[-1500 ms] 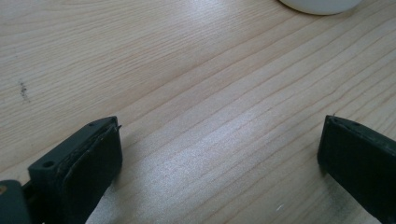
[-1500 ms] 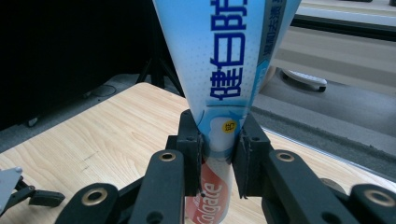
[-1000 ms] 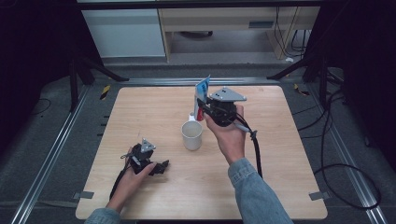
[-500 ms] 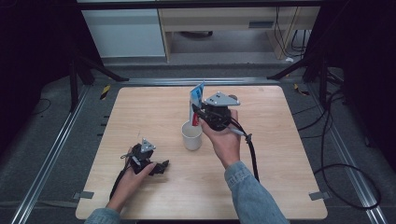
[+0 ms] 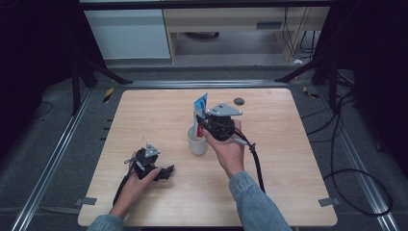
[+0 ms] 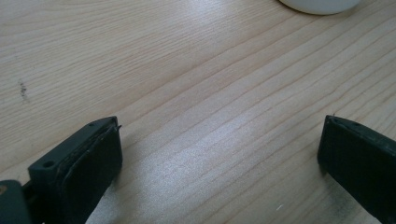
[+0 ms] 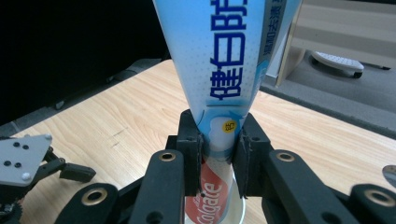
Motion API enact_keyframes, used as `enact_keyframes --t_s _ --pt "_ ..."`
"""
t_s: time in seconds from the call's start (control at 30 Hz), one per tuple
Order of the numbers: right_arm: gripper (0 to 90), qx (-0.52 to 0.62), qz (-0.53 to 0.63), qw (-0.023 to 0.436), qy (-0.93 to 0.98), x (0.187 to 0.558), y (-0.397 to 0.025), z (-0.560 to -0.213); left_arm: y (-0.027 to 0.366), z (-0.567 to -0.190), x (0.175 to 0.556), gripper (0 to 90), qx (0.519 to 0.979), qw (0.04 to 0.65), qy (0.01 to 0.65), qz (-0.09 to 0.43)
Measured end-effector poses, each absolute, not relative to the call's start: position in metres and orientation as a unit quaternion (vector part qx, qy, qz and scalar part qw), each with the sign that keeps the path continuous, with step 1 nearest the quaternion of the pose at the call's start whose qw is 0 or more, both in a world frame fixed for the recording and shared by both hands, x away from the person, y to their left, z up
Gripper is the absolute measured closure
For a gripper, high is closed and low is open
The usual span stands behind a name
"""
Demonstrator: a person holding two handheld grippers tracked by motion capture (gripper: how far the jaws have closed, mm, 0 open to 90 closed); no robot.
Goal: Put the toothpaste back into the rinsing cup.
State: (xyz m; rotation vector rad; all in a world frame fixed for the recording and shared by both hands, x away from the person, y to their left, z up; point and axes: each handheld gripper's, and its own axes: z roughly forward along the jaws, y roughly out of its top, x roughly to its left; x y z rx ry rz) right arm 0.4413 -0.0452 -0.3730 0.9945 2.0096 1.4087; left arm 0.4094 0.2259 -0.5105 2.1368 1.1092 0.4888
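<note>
My right gripper (image 5: 201, 126) is shut on a blue, white and red toothpaste tube (image 5: 200, 104) and holds it upright over a white cup (image 5: 197, 143) near the table's middle. In the right gripper view the jaws pinch the tube (image 7: 224, 60) low on its body. Its red lower end dips into the cup's rim (image 7: 236, 215). My left gripper (image 5: 166, 172) rests on the table at the front left. In its own view the left gripper (image 6: 219, 158) is open over bare wood, with the cup's base (image 6: 320, 4) ahead.
The wooden table (image 5: 144, 115) carries a small dark round disc (image 5: 238, 101) near its far edge. Cables trail off the right side onto the floor (image 5: 346, 173). Metal rails (image 5: 53, 159) run along the table's sides.
My right gripper has carried the tube a little left and down, bringing its lower end into the cup. The left gripper has not moved.
</note>
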Motion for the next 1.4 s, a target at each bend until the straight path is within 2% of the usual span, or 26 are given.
enact_keyframes --t_s 0.77,1.4 --pt "74.7 0.371 0.502 0.232 0.746 0.445 -0.037 -0.408 0.226 -0.511 0.409 0.0 0.819 0.336 0.425 0.187" --pt "74.5 0.372 0.494 0.227 0.752 0.446 -0.035 -0.422 0.226 -0.511 0.409 0.0 0.819 0.336 0.425 0.187"
